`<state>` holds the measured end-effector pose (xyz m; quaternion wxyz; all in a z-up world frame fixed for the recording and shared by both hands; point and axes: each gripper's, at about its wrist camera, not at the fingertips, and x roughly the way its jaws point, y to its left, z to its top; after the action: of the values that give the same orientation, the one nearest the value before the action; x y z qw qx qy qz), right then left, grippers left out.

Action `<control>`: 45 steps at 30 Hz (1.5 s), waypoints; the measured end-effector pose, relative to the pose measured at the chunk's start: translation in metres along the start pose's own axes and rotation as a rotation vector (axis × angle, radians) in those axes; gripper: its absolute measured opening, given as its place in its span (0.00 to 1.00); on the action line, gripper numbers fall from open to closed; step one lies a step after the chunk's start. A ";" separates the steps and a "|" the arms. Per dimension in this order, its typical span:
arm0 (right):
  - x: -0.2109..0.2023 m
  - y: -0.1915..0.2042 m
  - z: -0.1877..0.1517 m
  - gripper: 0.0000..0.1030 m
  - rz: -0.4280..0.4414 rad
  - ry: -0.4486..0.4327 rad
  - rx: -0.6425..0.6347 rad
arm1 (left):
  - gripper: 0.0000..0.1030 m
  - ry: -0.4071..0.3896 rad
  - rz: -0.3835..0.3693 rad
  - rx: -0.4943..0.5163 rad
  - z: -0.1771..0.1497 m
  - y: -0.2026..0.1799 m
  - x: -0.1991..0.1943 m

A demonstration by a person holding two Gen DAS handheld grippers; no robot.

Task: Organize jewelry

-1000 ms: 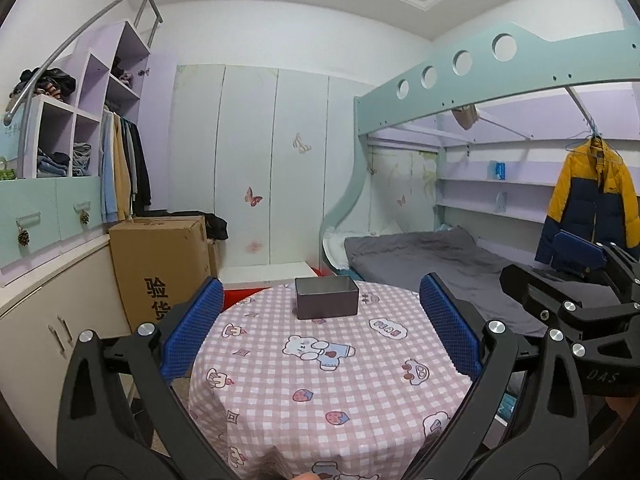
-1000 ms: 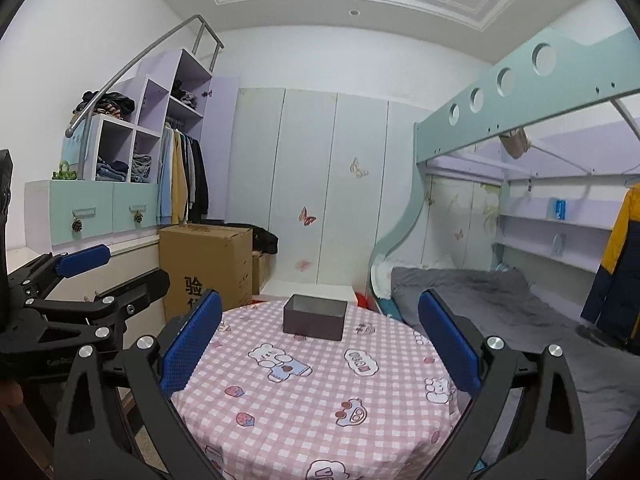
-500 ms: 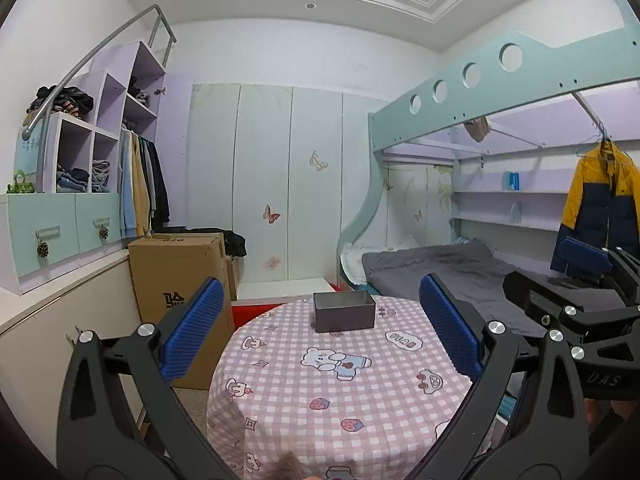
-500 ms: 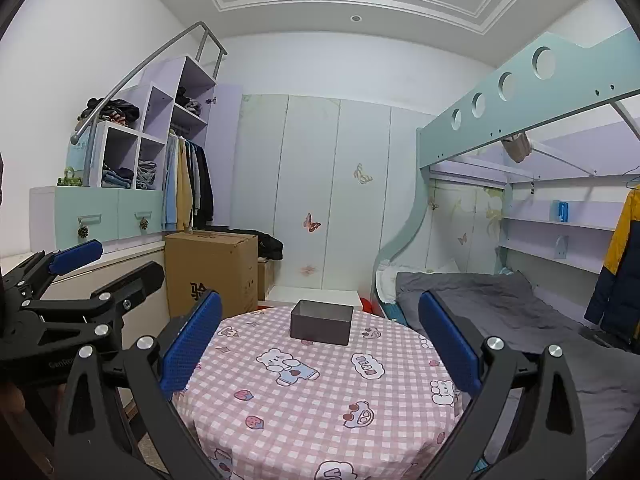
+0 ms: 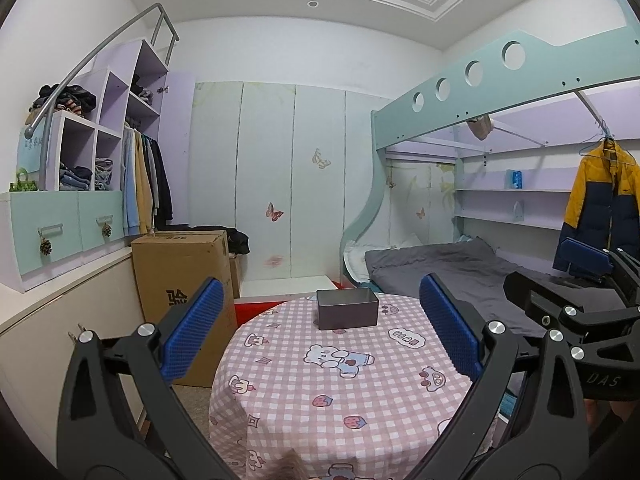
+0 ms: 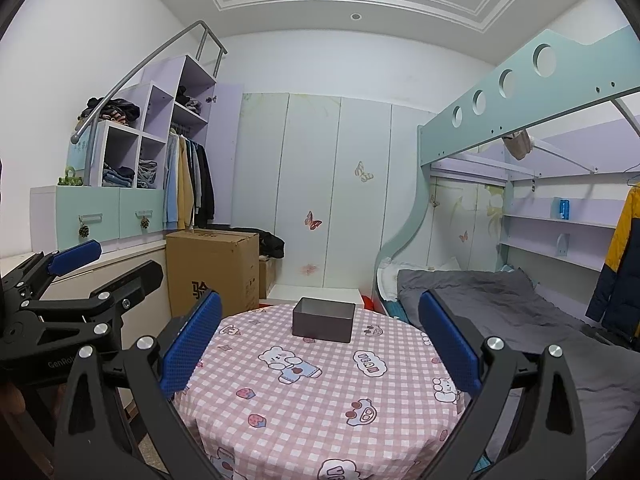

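A dark grey open box (image 5: 347, 309) (image 6: 324, 319) sits near the far edge of a round table (image 5: 344, 392) (image 6: 320, 400) covered in a pink checked cloth with cartoon prints. No jewelry shows on the cloth, and the box's inside is hidden. My left gripper (image 5: 320, 332) is held open above the table's near side, well short of the box, with nothing between its blue pads. My right gripper (image 6: 320, 340) is likewise open and empty. Each gripper appears at the edge of the other's view.
A cardboard carton (image 5: 182, 276) stands on the floor left of the table. Low cabinets (image 5: 48, 320) and cubby shelves run along the left wall. A bunk bed with a grey mattress (image 5: 448, 268) lies to the right, and a yellow and navy jacket (image 5: 604, 200) hangs there.
Both cameras have tilted upward and drawn back, so the table and box sit lower and smaller in view. Both grippers stay open.
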<state>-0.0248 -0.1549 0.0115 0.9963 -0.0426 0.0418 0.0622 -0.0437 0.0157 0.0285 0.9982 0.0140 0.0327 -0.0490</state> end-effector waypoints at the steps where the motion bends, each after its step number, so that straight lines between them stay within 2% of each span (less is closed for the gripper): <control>1: 0.000 0.000 0.000 0.92 -0.001 0.000 0.000 | 0.94 0.000 0.002 0.002 0.000 0.000 0.000; 45: 0.001 0.001 0.000 0.92 -0.006 0.006 0.011 | 0.94 -0.008 0.010 0.013 0.000 -0.004 0.001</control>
<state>-0.0235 -0.1542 0.0117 0.9965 -0.0373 0.0451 0.0590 -0.0432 0.0116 0.0279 0.9984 0.0203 0.0283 -0.0442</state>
